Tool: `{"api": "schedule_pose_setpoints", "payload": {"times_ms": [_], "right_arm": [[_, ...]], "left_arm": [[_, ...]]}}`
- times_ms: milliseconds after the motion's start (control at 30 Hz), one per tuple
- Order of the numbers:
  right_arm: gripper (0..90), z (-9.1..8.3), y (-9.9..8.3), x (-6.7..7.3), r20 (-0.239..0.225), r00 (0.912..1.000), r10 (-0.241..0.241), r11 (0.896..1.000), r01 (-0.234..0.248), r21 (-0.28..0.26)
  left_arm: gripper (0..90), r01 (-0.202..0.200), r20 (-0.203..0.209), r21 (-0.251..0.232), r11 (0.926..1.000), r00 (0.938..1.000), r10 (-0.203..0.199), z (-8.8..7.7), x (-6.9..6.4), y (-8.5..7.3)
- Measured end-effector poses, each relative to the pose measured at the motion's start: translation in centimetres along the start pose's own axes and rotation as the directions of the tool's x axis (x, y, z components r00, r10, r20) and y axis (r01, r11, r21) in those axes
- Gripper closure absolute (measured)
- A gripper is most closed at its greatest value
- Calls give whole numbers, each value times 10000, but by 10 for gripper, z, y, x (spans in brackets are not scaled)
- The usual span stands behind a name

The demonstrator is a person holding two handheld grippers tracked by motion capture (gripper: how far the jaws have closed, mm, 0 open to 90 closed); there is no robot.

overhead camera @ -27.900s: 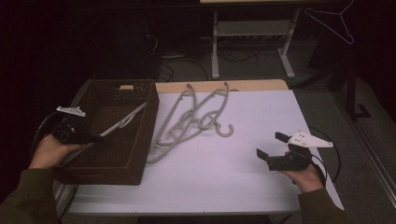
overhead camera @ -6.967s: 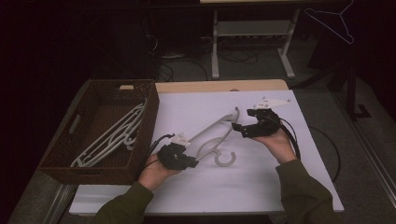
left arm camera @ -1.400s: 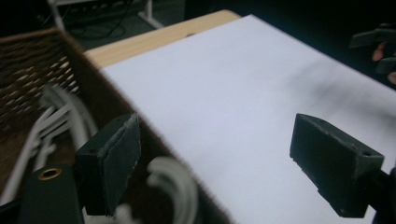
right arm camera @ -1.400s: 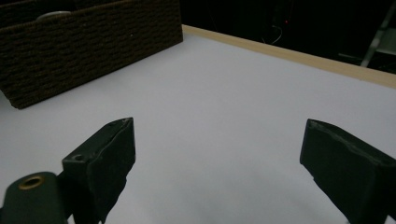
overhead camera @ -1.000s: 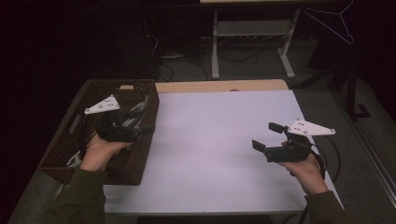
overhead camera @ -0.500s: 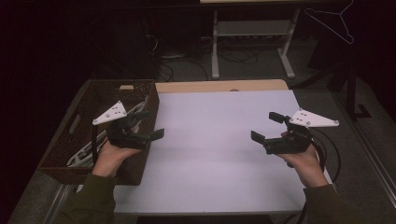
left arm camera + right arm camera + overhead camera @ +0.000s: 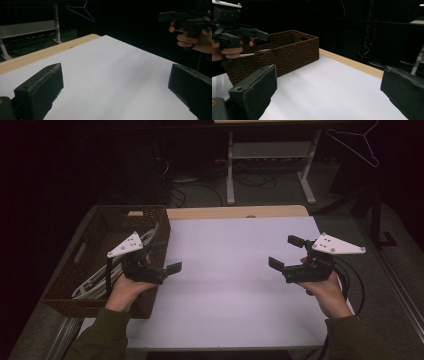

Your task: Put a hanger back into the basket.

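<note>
A brown woven basket (image 7: 127,210) stands at the table's left, with white hangers (image 7: 98,276) lying inside. My left gripper (image 7: 167,258) hovers at the basket's right wall, pointing over the white table top (image 7: 235,270). Its jaws have just been opening and stand open with nothing between them (image 7: 116,96). My right gripper (image 7: 285,252) hangs over the right side of the table, facing the left one. Its jaws have also just widened and are open and empty (image 7: 327,96). The right gripper view shows the basket (image 7: 292,50), a white hanger (image 7: 259,51) in it and the left gripper (image 7: 239,32).
A wooden strip (image 7: 235,212) runs along the table's far edge. Behind it are a metal stand (image 7: 270,160) and floor cables (image 7: 185,190). A thin wire hanger (image 7: 352,142) hangs at the back right. The left gripper view shows the right gripper (image 7: 186,18) far off.
My left gripper has come out from above the basket, moving right and a little down to its right wall, and its jaws have spread. The right gripper has stayed about where it was.
</note>
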State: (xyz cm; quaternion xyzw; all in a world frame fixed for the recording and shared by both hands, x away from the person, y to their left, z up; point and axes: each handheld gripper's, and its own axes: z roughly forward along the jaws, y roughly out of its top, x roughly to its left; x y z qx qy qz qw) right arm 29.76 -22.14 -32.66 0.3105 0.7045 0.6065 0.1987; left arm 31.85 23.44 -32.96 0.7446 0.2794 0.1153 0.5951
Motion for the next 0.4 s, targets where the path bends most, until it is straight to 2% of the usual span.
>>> {"api": "schedule_pose_setpoints", "payload": {"times_ms": [400], "right_arm": [[3, 1, 0, 0, -24, 10000, -47, 10000, 47, 9]], "left_arm": [[0, 6, 91, 19, 10000, 10000, -6, 0, 0, 0]]}}
